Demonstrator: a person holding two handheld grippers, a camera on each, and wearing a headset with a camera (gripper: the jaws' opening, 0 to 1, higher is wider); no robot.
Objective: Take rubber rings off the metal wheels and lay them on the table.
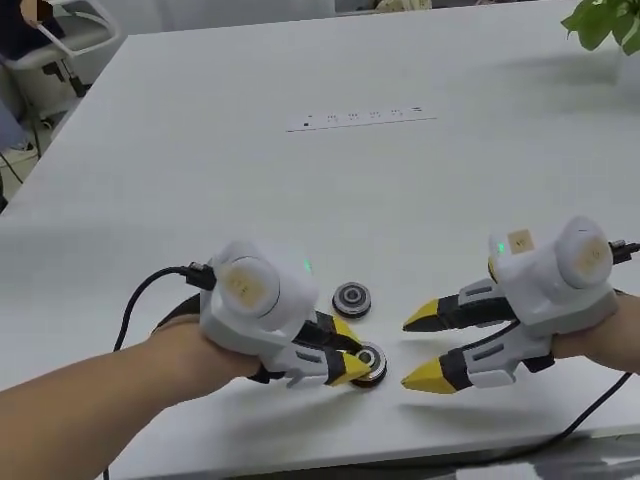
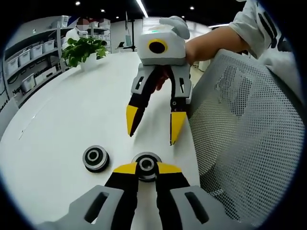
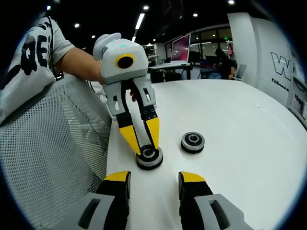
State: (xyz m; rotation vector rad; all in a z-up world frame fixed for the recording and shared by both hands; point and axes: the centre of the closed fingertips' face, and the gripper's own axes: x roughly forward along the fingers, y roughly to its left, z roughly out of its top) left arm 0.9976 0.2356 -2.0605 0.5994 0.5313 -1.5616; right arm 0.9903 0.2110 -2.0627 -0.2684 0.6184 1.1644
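Claws are both working over the near edge of the white worktop [image 1: 300,200]. I am holding the left claw [image 1: 352,364] low, its jaws drawn in and pinching the nearer metal wheel [image 1: 371,360]. In the left gripper view the yellow tips are sitting on either side of that wheel and touching it. In the right gripper view they are bearing down on its top from the left. The wheel is lying flat on the worktop close to the near edge, and its dark rubber ring [image 3: 149,166] is sitting around it, not yet off.

I am holding the right claw [image 1: 408,352] just to the right of that wheel. Its jaws are spread wide with nothing between them. The tips are pointing at the wheel, near it but not touching.

The second wheel [image 1: 352,297] is lying flat a little farther from the near edge, apart from the first wheel and from both claws.

A socket strip [image 1: 362,118] is showing toward the far edge, and a green plant [image 1: 600,20] is standing at the far right corner.
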